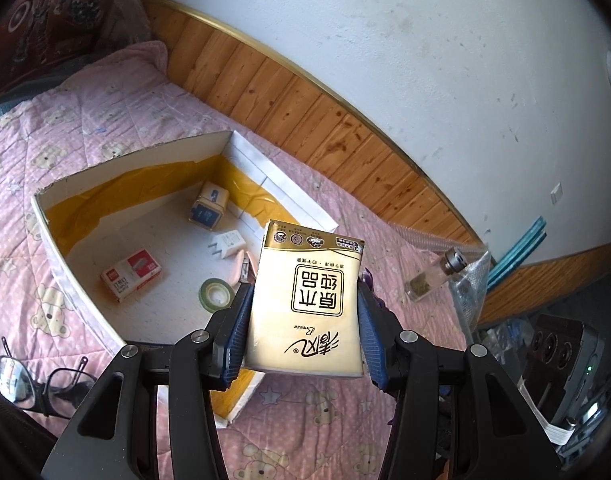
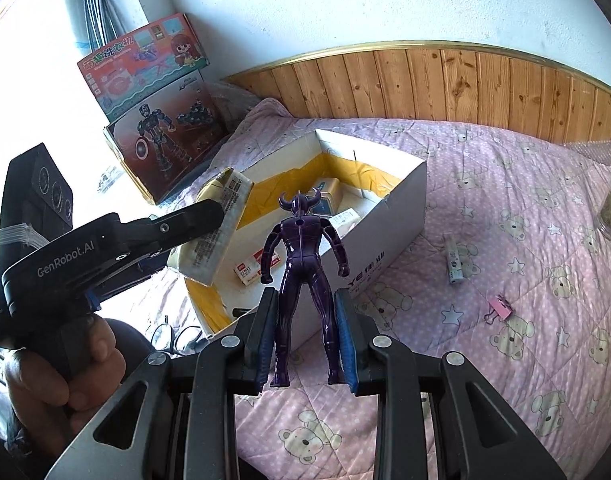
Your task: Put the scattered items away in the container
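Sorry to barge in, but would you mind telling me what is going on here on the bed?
A person is tidying loose items into a white cardboard box on the pink quilt. The left gripper is clamped on a tissue pack near the box; the right gripper grips a purple horned figure by its legs. A staples box, charger and tape roll are already inside; a pink binder clip remains outside.

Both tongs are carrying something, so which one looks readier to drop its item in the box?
Probably the left. Its tongs already hold the tissue pack at the box rim, while the right tongs with the figure sit further back.
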